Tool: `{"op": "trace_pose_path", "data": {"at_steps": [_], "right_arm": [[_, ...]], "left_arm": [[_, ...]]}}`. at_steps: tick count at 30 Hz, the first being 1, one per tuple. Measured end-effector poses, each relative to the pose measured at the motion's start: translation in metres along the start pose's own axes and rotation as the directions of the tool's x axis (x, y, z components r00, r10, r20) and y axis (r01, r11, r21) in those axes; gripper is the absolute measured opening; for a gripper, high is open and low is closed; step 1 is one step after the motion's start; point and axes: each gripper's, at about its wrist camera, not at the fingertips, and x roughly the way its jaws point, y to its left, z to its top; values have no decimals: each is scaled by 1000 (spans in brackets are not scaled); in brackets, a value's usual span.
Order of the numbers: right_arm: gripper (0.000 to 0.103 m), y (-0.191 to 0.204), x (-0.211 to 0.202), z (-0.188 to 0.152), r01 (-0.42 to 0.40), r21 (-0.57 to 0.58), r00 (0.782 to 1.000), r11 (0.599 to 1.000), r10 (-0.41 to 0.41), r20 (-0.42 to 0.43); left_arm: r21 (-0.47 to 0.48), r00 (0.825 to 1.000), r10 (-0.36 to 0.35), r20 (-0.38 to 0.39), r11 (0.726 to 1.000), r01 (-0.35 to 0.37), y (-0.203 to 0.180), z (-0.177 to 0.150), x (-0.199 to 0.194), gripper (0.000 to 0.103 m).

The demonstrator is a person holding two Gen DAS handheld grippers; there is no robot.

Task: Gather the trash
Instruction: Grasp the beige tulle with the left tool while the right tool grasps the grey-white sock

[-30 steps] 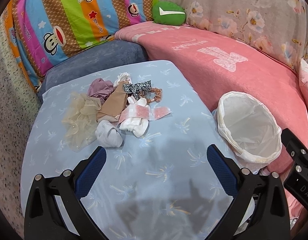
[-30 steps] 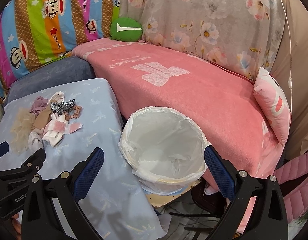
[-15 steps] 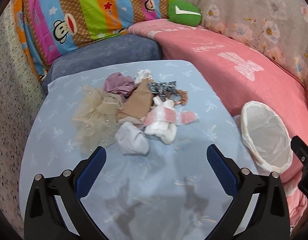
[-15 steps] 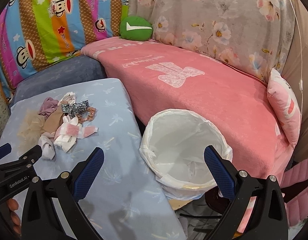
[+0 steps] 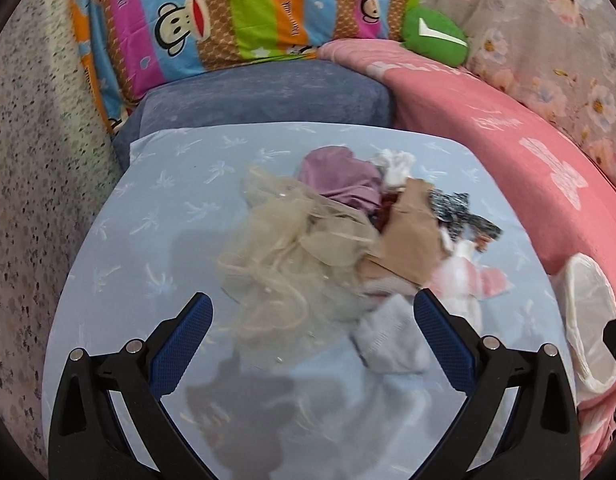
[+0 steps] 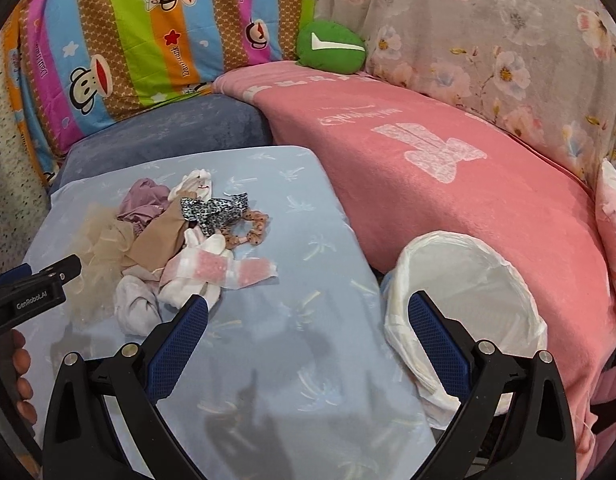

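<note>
On the bench (image 6: 292,344), the left claw (image 5: 312,312) hung released over the beige mesh (image 5: 284,256) to straddle it, while the right claw (image 6: 308,312), released, waited beside the lined bin (image 6: 468,292) at three o'clock.

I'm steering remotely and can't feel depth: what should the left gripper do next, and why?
Probably ease the left gripper forward and down onto the cream mesh ruffle. Its jaws are open and empty, the ruffle lies between them at the pile's near edge, and the lined bin waits empty to the right.
</note>
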Motion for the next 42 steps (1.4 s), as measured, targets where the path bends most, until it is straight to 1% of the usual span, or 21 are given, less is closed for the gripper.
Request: {"op": "trace_pose_path", "data": {"at_steps": [4,8,11,13,14,17,19,20,21,22,23,24,25,28,29,31,32,33,35,38,42], "right_arm": [[97,18,22,6,-26,-3,999,1000,26,-20],[97,35,41,9,-51,-8,998,999,51,-39],[96,46,53,10,-66,-14,997,998,66,-52],[95,53,58,9,-86,-13,995,996,85,-59],[94,56,59,9,-98,-13,993,995,97,-61],[88,70,64,5,-144,-23,987,989,142,-76],[83,80,67,1,-166,-38,982,985,162,-96],[78,86,69,-1,-174,-46,980,984,169,-109],[76,92,72,-4,-188,-54,976,981,181,-125],[70,97,74,-6,-202,-57,972,978,193,-137],[66,101,75,-8,-216,-57,967,975,206,-148],[63,106,76,-10,-235,-56,962,970,223,-160],[62,110,78,-11,-250,-57,957,967,237,-169],[62,123,84,-16,-311,-44,933,949,296,-204],[60,126,85,-17,-321,-46,929,946,305,-211],[52,135,89,-20,-326,-67,926,943,304,-225],[44,138,92,-22,-327,-76,924,942,302,-234],[33,141,95,-24,-335,-77,919,939,307,-249],[25,142,96,-27,-354,-64,909,933,327,-259],[15,140,88,-25,-367,-61,908,928,344,-239],[13,129,69,-18,-363,-57,918,930,346,-192]], "left_arm": [[-44,1000,5,-16,999,-5,19,8,21,96],[-51,999,-25,-42,998,23,30,14,41,96],[-84,996,-51,-68,995,45,39,16,55,96],[-105,992,-89,-91,991,79,42,16,62,87],[-111,989,-108,-100,989,97,43,16,64,85],[-105,983,-141,-115,986,129,42,13,69,71],[-92,978,-167,-124,983,156,39,11,71,50],[-86,976,-175,-127,983,165,37,11,72,43],[-78,974,-183,-132,982,174,37,10,72,28],[-76,972,-192,-139,980,182,36,10,73,20],[-76,970,-196,-144,980,187,36,9,72,18],[-75,970,-198,-144,979,189,37,9,72,12],[-75,969,-202,-143,978,193,37,8,70,10],[-72,969,-207,-138,977,198,38,7,66,7],[-71,969,-207,-136,977,199,38,7,64,7],[-72,969,-208,-131,977,200,38,6,60,6],[-73,970,-208,-129,977,200,37,8,58,6],[-75,970,-210,-126,977,201,36,9,56,6],[-71,970,-213,-121,976,206,35,10,50,6],[-52,972,-213,-98,977,208,32,14,37,5],[-30,974,-218,-57,976,217,24,22,17,5]]}}
